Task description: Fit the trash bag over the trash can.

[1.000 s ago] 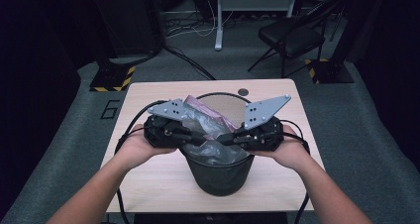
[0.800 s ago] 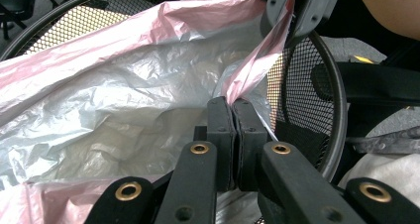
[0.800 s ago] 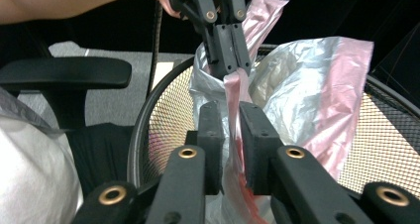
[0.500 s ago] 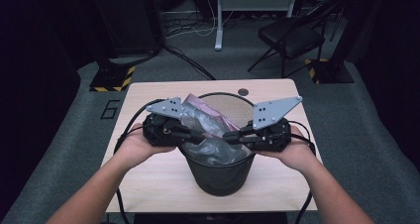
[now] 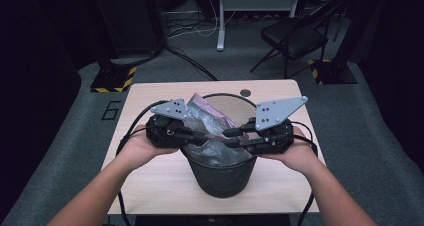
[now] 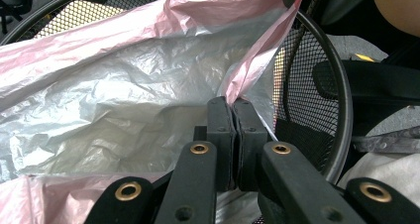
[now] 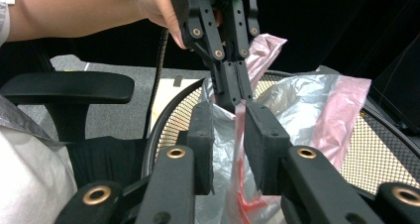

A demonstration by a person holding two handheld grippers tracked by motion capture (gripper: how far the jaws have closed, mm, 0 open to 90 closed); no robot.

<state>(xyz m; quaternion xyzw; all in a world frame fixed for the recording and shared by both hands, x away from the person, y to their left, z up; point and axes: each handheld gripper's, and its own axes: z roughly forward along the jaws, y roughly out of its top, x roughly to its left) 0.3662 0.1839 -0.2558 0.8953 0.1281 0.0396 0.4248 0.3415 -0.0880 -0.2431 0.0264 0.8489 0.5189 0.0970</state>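
I am lining the mesh bin (image 5: 220,171) on the table (image 5: 150,186) with the pink plastic bag (image 5: 210,117), which is lying crumpled in the bin's mouth with one flap sticking up above the far rim. My left hand-held gripper (image 6: 233,120) is pinching the bag's edge, its pads pressed together on the film just inside the near rim. My right hand-held gripper (image 7: 229,135) has just been opening its jaws; they are standing apart with a fold of film hanging between the pads, not squeezed. To do this well, I am keeping the left pinch firm and steady as an anchor. I judge the right one should take a fresh bite further along the bag's edge, then pull away from the left to spread the mouth. Thin film tears and slips easily, so I am favouring slow, even tension before folding the edge over the rim.
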